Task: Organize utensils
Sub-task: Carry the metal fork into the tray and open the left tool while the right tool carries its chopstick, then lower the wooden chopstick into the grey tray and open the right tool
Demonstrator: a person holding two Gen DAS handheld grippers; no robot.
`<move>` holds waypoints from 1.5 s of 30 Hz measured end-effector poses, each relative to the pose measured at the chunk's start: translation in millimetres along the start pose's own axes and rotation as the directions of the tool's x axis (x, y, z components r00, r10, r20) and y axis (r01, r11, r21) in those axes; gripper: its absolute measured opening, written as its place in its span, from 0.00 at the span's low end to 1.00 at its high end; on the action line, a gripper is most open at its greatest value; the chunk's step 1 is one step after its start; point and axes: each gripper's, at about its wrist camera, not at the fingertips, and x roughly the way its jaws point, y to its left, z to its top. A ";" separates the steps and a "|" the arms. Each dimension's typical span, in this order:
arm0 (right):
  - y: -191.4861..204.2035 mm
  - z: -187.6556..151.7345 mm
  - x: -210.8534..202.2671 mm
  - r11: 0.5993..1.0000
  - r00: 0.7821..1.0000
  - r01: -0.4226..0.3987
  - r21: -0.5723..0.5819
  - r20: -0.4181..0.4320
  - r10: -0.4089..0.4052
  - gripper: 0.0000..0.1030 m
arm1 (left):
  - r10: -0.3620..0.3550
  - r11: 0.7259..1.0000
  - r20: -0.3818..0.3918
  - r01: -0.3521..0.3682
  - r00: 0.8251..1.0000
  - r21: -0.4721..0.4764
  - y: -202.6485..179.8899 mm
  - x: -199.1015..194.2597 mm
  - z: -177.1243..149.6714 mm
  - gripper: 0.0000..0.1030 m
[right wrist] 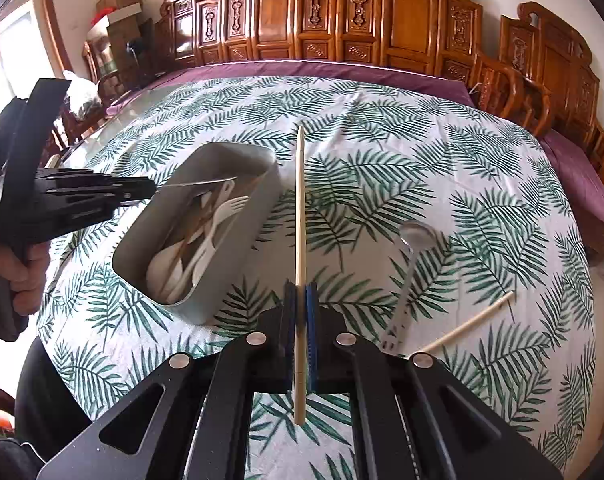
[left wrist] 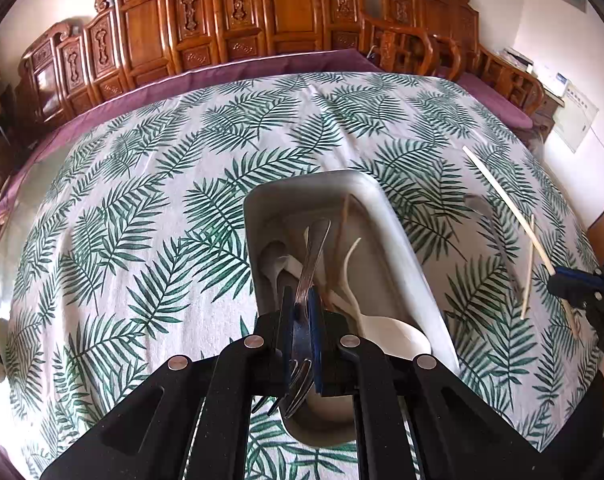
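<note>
My left gripper (left wrist: 300,300) is shut on a metal fork (left wrist: 311,252), held over the grey rectangular tray (left wrist: 397,236); the left gripper also shows in the right wrist view (right wrist: 152,190). The tray (right wrist: 230,264) holds white plastic spoons (left wrist: 393,330), a white plastic fork (right wrist: 230,206) and brown sticks. My right gripper (right wrist: 300,292) is shut on a pale wooden chopstick (right wrist: 300,200), held above the cloth right of the tray; the right gripper also shows in the left wrist view (left wrist: 557,280). A metal spoon (right wrist: 411,256) and a second chopstick (right wrist: 469,322) lie on the cloth.
The table carries a white cloth with green leaf print (left wrist: 142,220) over a purple underlay (right wrist: 573,168). Carved wooden chairs (right wrist: 381,20) line the far side and right. Cardboard boxes (right wrist: 120,12) stand at the back left.
</note>
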 end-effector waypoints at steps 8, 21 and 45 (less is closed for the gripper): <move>12.5 4.4 10.3 1.000 1.000 -0.010 -0.018 -0.020 0.010 0.06 | -0.010 1.000 -0.009 0.010 1.000 -0.025 3.7 14.2 8.6 0.06; 32.2 12.2 21.7 0.998 0.999 -0.037 -0.043 -0.037 0.036 0.06 | -0.062 0.998 0.040 0.063 0.997 -0.021 2.7 -8.0 14.6 0.07; 85.6 52.0 78.4 0.988 0.986 -0.149 0.036 -0.067 0.151 0.08 | 0.006 0.997 0.126 0.004 0.992 -0.081 56.6 -62.1 -17.6 0.57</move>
